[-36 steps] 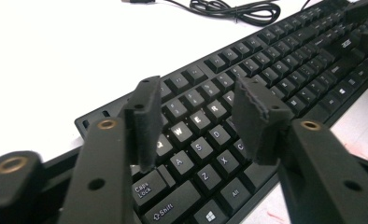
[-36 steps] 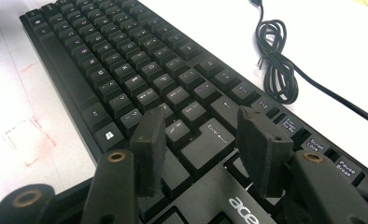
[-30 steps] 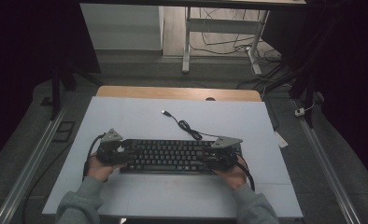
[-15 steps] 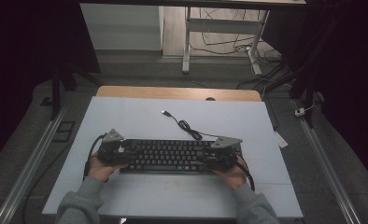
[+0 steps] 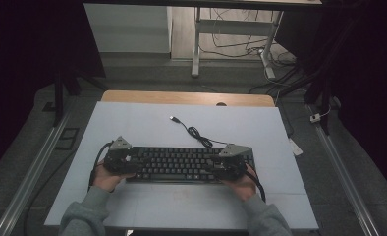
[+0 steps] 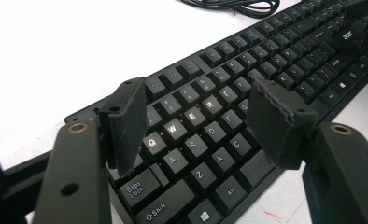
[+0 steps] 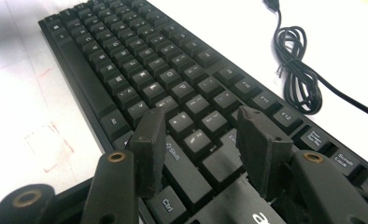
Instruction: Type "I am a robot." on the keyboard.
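Note:
A black keyboard (image 5: 181,164) lies lengthwise near the front of the white table top (image 5: 132,123). My left gripper (image 5: 131,163) hangs over its left end. Its jaws have just been opening; the pads (image 6: 126,121) stand wide apart above the Q, W, E keys (image 6: 191,121) and press on nothing. My right gripper (image 5: 220,167) sits over the keyboard's right end (image 7: 173,65). Its fingers (image 7: 149,144) are spread above the Shift and Ctrl keys without pinching anything. The keyboard's black cable (image 5: 197,132) coils behind it and ends in a loose USB plug (image 5: 173,118).
A person's grey sleeves (image 5: 83,216) come in from the front edge. The coiled cable (image 7: 296,70) lies just beyond the keyboard's far edge. A wooden strip (image 5: 181,97) borders the table's back. Metal rails (image 5: 29,177) run along the floor on both sides.

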Motion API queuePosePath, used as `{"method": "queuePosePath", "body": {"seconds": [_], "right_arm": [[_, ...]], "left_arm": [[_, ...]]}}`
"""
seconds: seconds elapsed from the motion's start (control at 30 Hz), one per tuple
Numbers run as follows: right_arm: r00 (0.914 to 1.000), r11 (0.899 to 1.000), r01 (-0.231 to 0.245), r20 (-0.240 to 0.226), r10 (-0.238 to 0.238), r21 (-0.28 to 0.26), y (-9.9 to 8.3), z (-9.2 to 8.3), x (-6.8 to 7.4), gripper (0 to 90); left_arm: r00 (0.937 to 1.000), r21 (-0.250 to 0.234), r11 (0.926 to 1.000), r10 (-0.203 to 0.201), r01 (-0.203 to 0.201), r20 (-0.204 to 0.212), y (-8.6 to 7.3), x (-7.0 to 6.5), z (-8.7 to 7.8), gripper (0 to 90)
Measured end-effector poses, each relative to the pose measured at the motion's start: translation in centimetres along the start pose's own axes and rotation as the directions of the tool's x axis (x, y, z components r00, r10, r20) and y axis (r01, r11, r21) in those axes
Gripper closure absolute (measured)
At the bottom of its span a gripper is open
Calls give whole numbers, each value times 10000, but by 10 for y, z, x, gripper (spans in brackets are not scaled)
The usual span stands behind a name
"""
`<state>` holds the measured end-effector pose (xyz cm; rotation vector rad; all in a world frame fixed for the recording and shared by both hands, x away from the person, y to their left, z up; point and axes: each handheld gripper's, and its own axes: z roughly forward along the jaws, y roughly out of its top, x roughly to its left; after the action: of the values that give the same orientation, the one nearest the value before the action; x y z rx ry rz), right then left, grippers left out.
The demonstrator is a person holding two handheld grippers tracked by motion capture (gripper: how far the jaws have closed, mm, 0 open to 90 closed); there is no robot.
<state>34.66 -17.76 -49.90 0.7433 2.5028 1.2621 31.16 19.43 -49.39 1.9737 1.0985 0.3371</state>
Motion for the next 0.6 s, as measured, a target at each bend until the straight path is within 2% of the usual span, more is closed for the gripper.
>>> {"method": "queuePosePath", "body": {"seconds": [0.3, 0.6], "right_arm": [[9995, 9999, -85, -307, 83, -70, 6, 7, 7, 534], [9985, 9999, 69, -546, -73, -81, 16, 18, 16, 572]], "left_arm": [[10000, 107, 9999, 55, -55, -11, 0, -1, 2, 368], [9999, 118, 9999, 98, -98, -21, 0, -2, 3, 367]]}}
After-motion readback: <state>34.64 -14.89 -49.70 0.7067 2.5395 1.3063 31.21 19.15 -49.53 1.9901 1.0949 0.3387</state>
